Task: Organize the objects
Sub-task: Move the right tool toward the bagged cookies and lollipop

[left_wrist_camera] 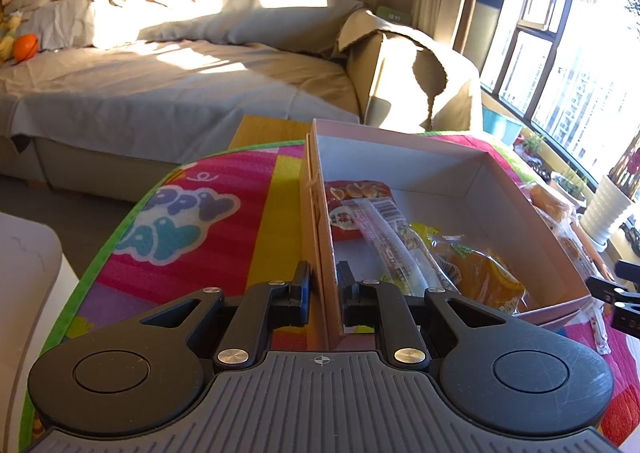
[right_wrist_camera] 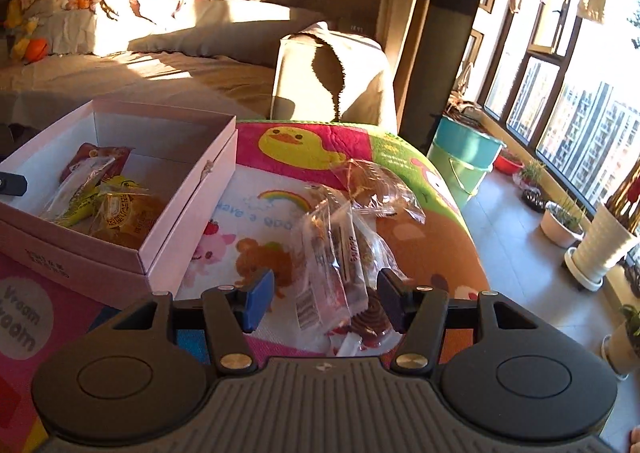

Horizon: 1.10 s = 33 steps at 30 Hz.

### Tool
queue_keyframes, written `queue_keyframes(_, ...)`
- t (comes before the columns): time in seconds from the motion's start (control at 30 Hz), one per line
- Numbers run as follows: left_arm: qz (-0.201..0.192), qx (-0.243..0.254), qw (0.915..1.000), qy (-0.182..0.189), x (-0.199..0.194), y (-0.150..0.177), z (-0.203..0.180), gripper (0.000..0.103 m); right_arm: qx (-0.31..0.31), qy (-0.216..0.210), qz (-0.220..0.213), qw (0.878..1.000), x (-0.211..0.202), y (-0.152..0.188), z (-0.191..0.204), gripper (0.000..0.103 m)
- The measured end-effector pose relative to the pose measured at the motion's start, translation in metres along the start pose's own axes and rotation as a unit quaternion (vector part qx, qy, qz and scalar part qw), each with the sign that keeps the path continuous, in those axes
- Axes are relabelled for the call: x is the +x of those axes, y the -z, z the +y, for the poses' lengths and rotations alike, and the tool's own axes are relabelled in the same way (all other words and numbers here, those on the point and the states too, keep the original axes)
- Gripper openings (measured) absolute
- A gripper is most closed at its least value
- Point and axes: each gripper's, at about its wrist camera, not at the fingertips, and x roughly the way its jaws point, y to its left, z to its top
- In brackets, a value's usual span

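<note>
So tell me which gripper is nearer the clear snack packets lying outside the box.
Right. The right gripper straddles the clear snack packets with open jaws; the left gripper is clamped on the box wall.

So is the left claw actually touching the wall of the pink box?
Touching. The left wrist view shows the left claw shut on the near side wall of the pink box, one finger outside it and one inside.

Pink box (right_wrist_camera: 188,249), white inside — bright cartoon-print mat (right_wrist_camera: 320,141); blue-padded tongs (right_wrist_camera: 324,301).
</note>
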Motion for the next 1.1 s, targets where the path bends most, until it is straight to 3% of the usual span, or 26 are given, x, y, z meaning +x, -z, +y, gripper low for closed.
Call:
queue_keyframes(0.23, 0.000, 0.000, 1.0000, 0.000, 0.000, 0.000, 0.000, 0.016, -0.042, 0.012, 0.016, 0.999, 0.039, -0.006, 0.016, 0.053)
queue_keyframes(0.27, 0.000, 0.000, 1.0000, 0.000, 0.000, 0.000, 0.000, 0.016, -0.047, 0.015, 0.019, 0.999, 0.041, -0.005, 0.017, 0.050)
queue_keyframes(0.33, 0.000, 0.000, 1.0000, -0.001, 0.000, 0.000, 0.000, 0.016, -0.051, 0.015, 0.024, 0.998, 0.041, -0.004, 0.017, 0.030)
queue_keyframes(0.53, 0.000, 0.000, 1.0000, 0.000, 0.000, 0.000, 0.000, 0.016, 0.020, -0.028, 0.044, 0.998, 0.017, 0.004, -0.008, 0.019)
queue_keyframes(0.73, 0.000, 0.000, 1.0000, -0.001, 0.000, 0.000, 0.000, 0.016, 0.084, -0.085, 0.087, 0.989, -0.017, 0.028, -0.032, 0.018)
queue_keyframes(0.93, 0.000, 0.000, 1.0000, 0.000, 0.000, 0.000, 0.000, 0.016, 0.092, -0.091, 0.105, 0.986, -0.050, 0.052, -0.043, 0.018)
queue_keyframes(1.07, 0.000, 0.000, 1.0000, 0.000, 0.000, 0.000, 0.000, 0.016, 0.090, -0.075, 0.100, 0.988, -0.053, 0.054, -0.044, 0.026)
queue_keyframes(1.1, 0.000, 0.000, 1.0000, 0.000, 0.000, 0.000, 0.000, 0.016, 0.089, -0.073, 0.097, 0.989, -0.052, 0.053, -0.043, 0.034)
